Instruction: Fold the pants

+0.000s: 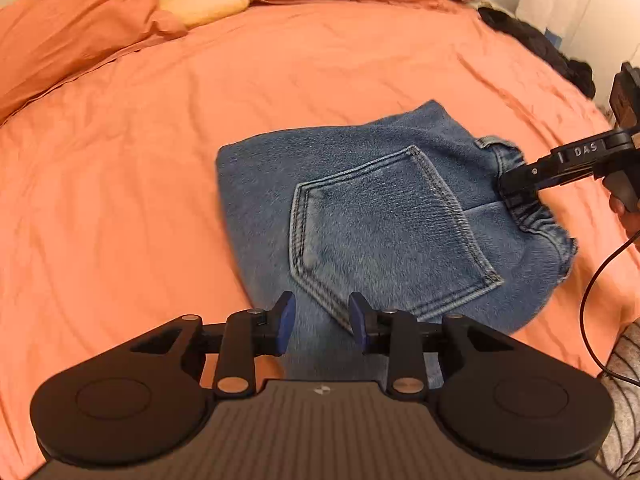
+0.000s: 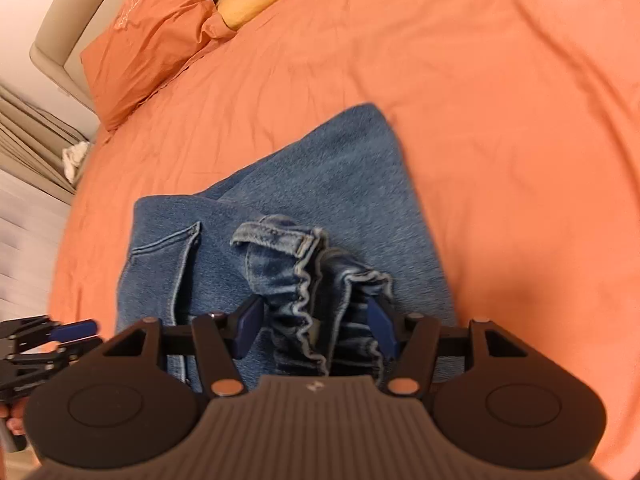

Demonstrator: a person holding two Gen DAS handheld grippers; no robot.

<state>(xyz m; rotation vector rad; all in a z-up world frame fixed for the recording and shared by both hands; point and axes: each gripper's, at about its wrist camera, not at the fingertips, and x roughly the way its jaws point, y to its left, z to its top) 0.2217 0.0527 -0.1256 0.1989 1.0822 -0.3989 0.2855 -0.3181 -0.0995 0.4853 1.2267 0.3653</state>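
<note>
Pants [image 1: 372, 216]: one pair, blue denim, lying as a compact folded bundle on the orange bedspread [image 1: 160, 160], roughly mid-bed and toward my near side.

Left gripper [image 1: 322, 322]: jaws parted, nothing between the blue pads; I see denim below the gap, not clamped.

Right gripper [image 2: 314, 326]: jaws apart, pads standing either side of the ruffled hem ends [image 2: 316, 292] without pressing them (released, as I read it).

Outward from the jaws: back pocket [image 1: 384, 232] face up on top of the bundle; hem ends gathered at the right edge of it; belt-loop tab [image 2: 276, 236] just beyond them.

Progress, my judgement: the main folds look done, since the bundle is short and layered. Left to do, if anything, is flattening the crumpled hem ends and squaring the right edge.

View differences: left wrist view shows the whole pocket, the right gripper reaching in from the right, dark clothing [image 1: 536, 48] at the far right bed edge, and two pillows [image 1: 80, 20] far off. Right wrist view alone shows the hem ruffles close up, the left gripper at near left, and the headboard [image 2: 60, 40].
</note>
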